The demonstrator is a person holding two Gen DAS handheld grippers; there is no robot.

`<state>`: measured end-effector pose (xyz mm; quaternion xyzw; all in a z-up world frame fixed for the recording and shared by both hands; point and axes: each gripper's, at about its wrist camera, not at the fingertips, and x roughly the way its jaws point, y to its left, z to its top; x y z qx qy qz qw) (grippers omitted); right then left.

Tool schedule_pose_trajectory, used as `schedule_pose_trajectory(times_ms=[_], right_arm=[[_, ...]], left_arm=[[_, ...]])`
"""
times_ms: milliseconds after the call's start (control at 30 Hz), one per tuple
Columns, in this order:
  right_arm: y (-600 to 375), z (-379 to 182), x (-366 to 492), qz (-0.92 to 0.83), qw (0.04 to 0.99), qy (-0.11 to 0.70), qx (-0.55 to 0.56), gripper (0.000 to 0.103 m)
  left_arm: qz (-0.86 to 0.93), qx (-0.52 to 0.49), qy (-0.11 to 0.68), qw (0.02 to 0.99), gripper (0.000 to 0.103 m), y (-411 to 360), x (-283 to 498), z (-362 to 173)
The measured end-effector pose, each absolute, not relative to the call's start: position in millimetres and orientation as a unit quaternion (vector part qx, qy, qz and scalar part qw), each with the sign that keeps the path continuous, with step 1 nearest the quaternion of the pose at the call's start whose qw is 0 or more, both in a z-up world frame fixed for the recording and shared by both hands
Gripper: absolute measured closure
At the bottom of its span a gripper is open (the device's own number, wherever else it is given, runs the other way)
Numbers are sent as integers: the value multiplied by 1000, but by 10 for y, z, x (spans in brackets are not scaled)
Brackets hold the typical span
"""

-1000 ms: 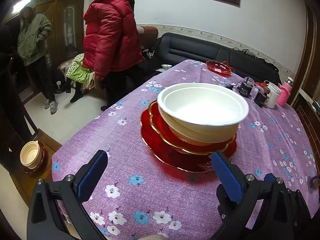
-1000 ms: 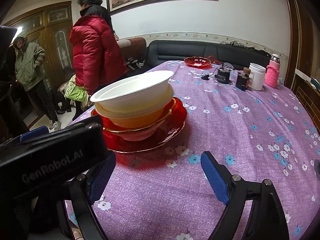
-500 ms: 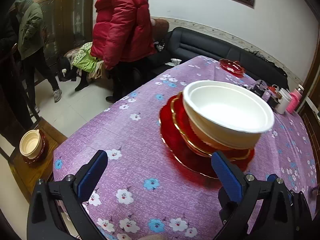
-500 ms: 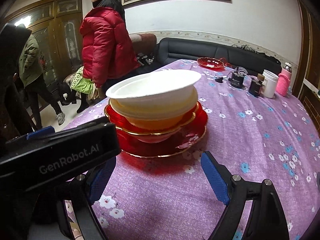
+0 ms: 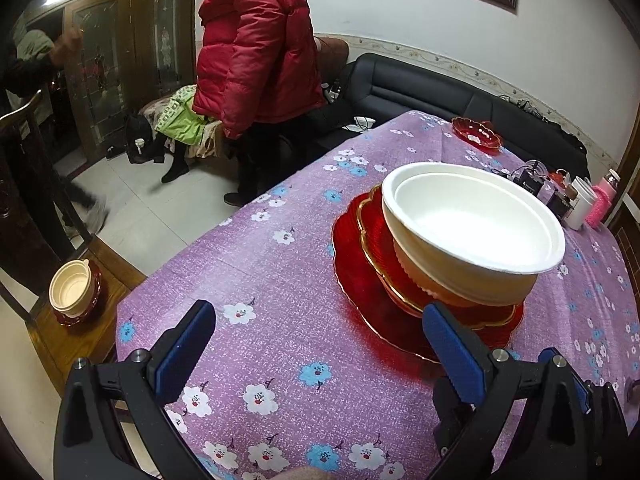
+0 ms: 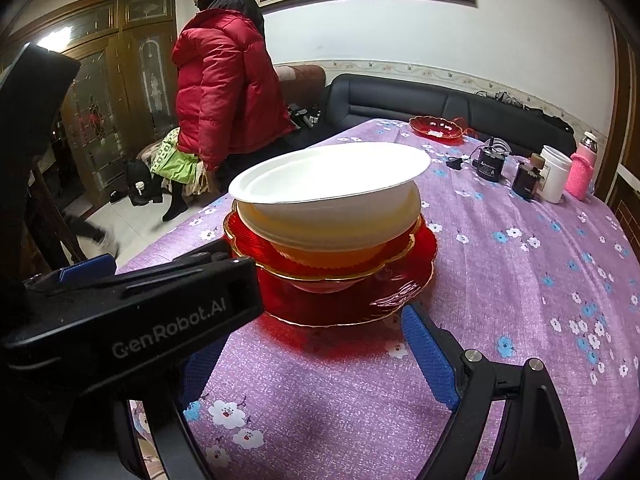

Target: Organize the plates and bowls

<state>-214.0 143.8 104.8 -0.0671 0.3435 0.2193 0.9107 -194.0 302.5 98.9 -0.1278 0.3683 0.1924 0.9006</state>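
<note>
While both grippers hover low over the near edge of a table covered in a purple cloth point(image 5: 260, 264) printed with white and blue flowers, a stack of dishes sits on the tabletop just beyond their tips. At the bottom lies a wide red plate point(image 5: 352, 280) with a gold rim, on it a smaller scalloped red dish point(image 6: 256, 248), then a cream bowl point(image 6: 320, 254) and a white bowl point(image 5: 472, 224) nested on top, tilted slightly. The left gripper point(image 5: 320, 344) has its blue-padded jaws spread wide with nothing between them; its right pad sits near the plate's near edge. The right gripper point(image 6: 316, 356) is likewise spread wide and empty, its visible pad just beside the plate rim; whether it touches cannot be told. Across the right wrist view, the body of the left gripper bears the white lettering "GenRobot.AI" point(image 6: 168, 340). Toward the far edge of the tabletop sits a small red dish point(image 6: 436, 126), and along the far right edge a white cup point(image 6: 554, 172), a pink-sleeved bottle point(image 6: 580, 176) and small dark devices whose labels are too small to read. Off the table's left corner, stacked bowls point(image 5: 72, 288) rest on a wooden chair seat. A person in a red puffer jacket point(image 5: 256, 48) stands by a black sofa point(image 6: 400, 96).
</note>
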Motion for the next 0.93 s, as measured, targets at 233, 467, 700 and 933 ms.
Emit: schedule_pose_trajectory(times_ms=[233, 467, 700, 933], right_arm=[[1367, 1098, -2176, 222, 912, 340, -57, 13], [1299, 1115, -2188, 222, 913, 340, -44, 13], [1262, 1132, -2201, 231, 912, 336, -38, 13], [825, 1257, -2143, 215, 920, 328, 11, 13]], left_arm=[[200, -113, 352, 907, 0, 2939, -1979, 1094], [211, -101, 346, 909, 0, 2880, -1988, 1136], [221, -84, 344, 909, 0, 2801, -1964, 1173], [190, -59, 330, 923, 0, 2434, -1947, 1376]])
